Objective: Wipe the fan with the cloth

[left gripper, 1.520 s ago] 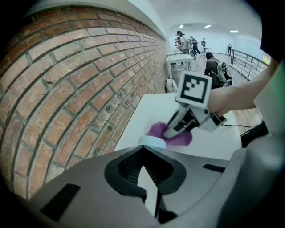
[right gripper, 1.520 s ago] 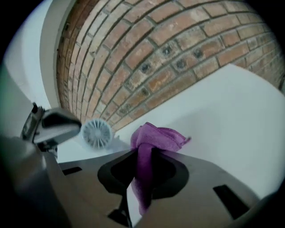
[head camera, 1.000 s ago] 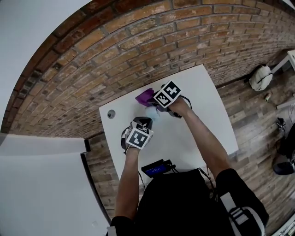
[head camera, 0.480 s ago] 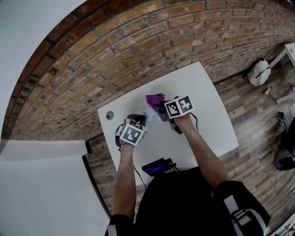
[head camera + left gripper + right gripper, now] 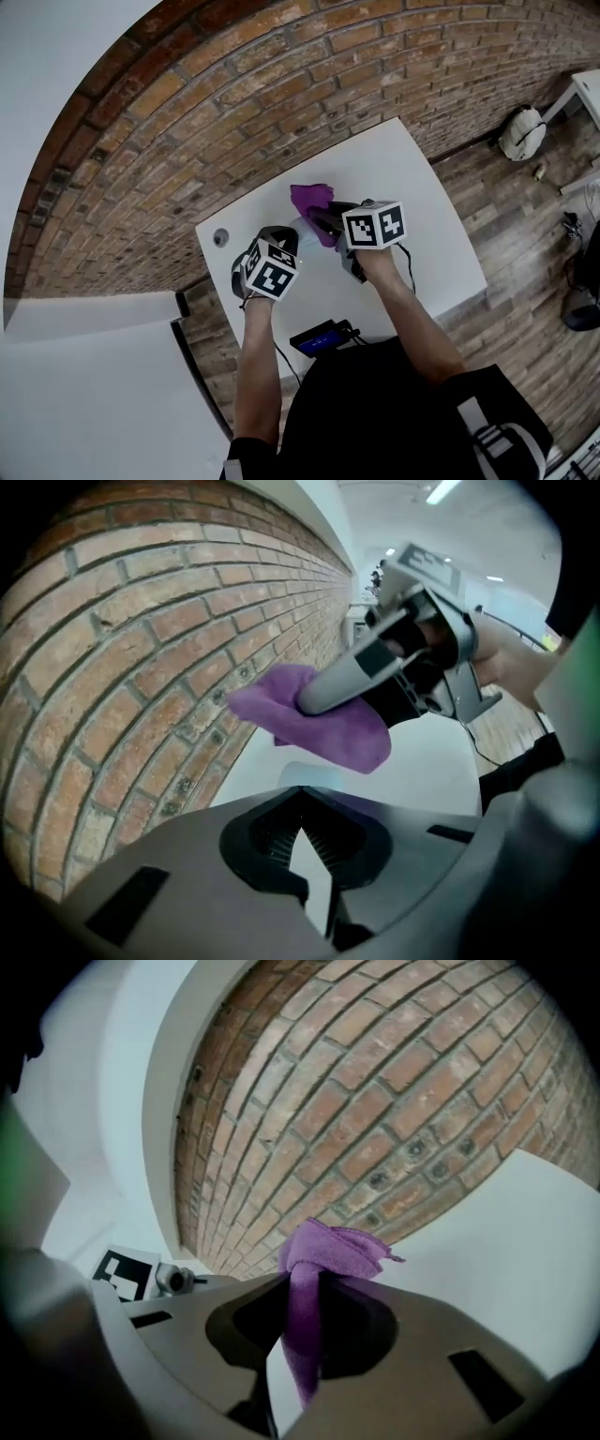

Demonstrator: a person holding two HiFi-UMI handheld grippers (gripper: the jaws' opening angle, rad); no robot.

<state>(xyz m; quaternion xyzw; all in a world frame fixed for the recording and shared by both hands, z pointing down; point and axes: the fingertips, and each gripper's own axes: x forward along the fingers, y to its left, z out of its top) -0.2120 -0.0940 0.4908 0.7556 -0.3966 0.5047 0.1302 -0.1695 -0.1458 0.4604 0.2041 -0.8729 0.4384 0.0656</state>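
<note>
right gripper is clenched on the purple cloth, held just above the pale blue fan, at its 1 o'clock. left gripper is clamped shut at the fan's 7 o'clock. wiping looks partway; more passes likely remain.

Left hand-held gripper tilts down, jaws together. Right hand-held gripper, nearly level, pinches the cloth.

We see a purple cloth of soft, napped fabric, a smooth matt white tabletop, a wall of rough red brick with gritty mortar, and a floor of worn wooden planks.
</note>
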